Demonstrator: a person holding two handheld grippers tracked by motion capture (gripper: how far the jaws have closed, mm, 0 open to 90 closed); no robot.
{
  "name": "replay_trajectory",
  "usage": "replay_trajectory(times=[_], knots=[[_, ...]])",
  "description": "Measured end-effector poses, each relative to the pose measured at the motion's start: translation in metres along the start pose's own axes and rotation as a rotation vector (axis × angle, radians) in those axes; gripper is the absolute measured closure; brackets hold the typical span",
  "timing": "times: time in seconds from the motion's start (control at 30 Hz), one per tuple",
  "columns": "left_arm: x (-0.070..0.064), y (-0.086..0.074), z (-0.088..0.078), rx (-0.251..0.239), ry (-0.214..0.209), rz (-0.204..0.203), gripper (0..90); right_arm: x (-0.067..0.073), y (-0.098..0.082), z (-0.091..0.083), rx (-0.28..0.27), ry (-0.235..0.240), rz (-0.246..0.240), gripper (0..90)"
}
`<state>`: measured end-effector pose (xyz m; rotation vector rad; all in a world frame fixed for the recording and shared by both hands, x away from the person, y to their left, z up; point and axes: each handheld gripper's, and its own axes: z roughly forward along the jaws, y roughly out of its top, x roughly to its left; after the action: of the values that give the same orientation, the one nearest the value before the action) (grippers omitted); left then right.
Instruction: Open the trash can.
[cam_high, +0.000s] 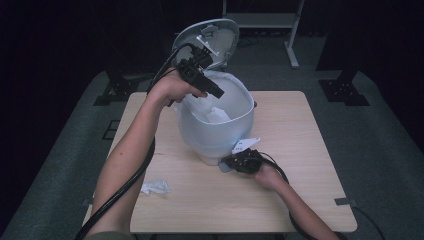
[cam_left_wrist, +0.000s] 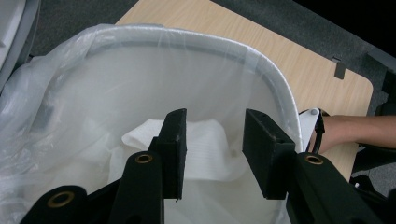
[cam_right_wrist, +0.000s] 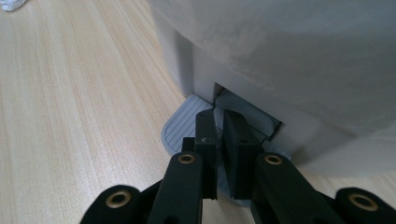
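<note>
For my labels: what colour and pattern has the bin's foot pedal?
Grey with fine parallel ridges, on the flat plastic pedal; right gripper view shows it best.

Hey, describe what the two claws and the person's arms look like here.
Both claws are black: the left claw and right claw each have two flat, blocky jaws on arms with brass-coloured rivets. A thick black cable trails from the left one along the forearm. The right one carries a pale grey three-cornered plate on top. The forearms are bare, no sleeves in sight.

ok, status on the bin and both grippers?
Left gripper open above the bin, white tissue lying in the liner. Right gripper shut, pressing the pedal, lid up. One crumpled tissue on the table.
</note>
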<state>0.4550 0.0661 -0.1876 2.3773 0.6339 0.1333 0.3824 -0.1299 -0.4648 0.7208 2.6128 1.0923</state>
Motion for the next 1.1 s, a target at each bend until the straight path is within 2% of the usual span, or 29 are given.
replay_trajectory(times=[0.6, 1.1], knots=[[-0.012, -0.031, -0.026, -0.044, -0.010, 0.018, 55.2, 0.001, 0.000, 0.000, 0.003, -0.008, -0.003, 84.2], [-0.018, -0.053, -0.038, -0.068, -0.013, 0.027, 51.6, 0.001, 0.001, 0.000, 0.005, -0.009, -0.003, 84.2]])
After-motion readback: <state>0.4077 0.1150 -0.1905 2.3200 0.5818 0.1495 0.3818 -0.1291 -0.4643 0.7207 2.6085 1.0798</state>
